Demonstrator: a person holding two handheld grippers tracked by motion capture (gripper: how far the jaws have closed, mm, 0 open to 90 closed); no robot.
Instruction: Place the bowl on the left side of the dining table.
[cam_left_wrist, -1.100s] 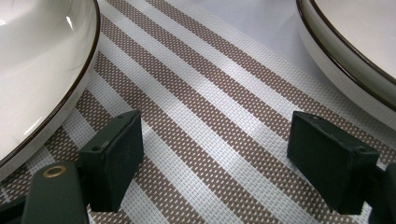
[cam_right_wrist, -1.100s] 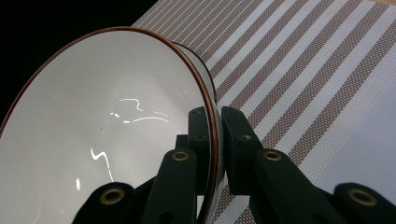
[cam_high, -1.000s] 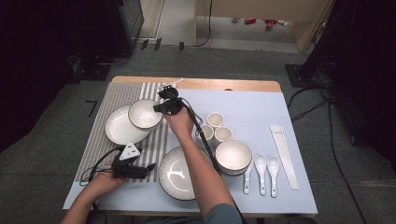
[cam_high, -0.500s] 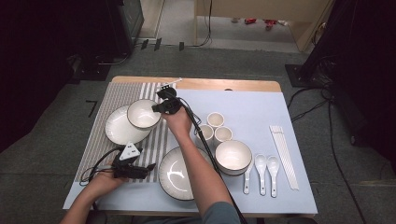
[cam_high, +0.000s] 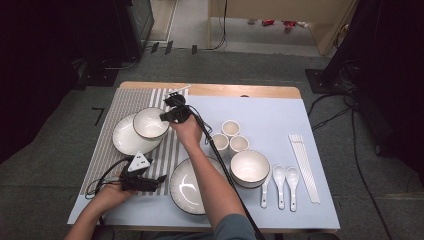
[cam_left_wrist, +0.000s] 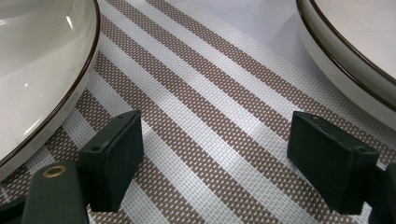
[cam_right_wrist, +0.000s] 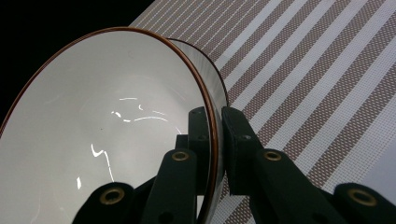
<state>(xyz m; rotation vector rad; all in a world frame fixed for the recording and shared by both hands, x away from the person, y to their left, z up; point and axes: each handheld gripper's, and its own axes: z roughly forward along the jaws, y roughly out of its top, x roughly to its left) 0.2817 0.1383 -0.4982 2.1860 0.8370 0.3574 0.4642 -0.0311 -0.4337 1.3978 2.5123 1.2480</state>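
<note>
Gripping the rim of a white bowl (cam_high: 150, 122), the right gripper (cam_high: 167, 116) sits at the far side of the striped mat (cam_high: 102, 135) in the high view, its jaws pinching the bowl's right edge. That bowl rests on a white plate (cam_high: 122, 142) lying on the mat. Nearer the person, the left gripper (cam_high: 160, 179) lies low over the mat's near end, jaws apart with nothing between them, a grey three-cornered plate on top of it. Just to its right is a large dark-rimmed plate (cam_high: 187, 187) on the pale blue cloth (cam_high: 280, 112). Farther right stand three small cups (cam_high: 230, 129), a second bowl (cam_high: 249, 167), three white spoons (cam_high: 279, 175) and a bundle of chopsticks (cam_high: 304, 165).

From the left gripper view, the left gripper (cam_left_wrist: 215, 154) has its two black pads wide apart above bare striped mat (cam_left_wrist: 201, 116). The white plate's (cam_left_wrist: 37, 70) rim curves in at the left, close to the left pad but not touching it, and the large plate's (cam_left_wrist: 355, 56) edge shows at the upper right.

From the right gripper view, the right gripper (cam_right_wrist: 215, 135) is clamped on the bowl (cam_right_wrist: 102, 121): one pad lies inside the bowl wall, the other outside, with the thin brown rim between them. The bowl looks tilted across this view, and the striped mat (cam_right_wrist: 317, 84) spreads out behind it.
</note>
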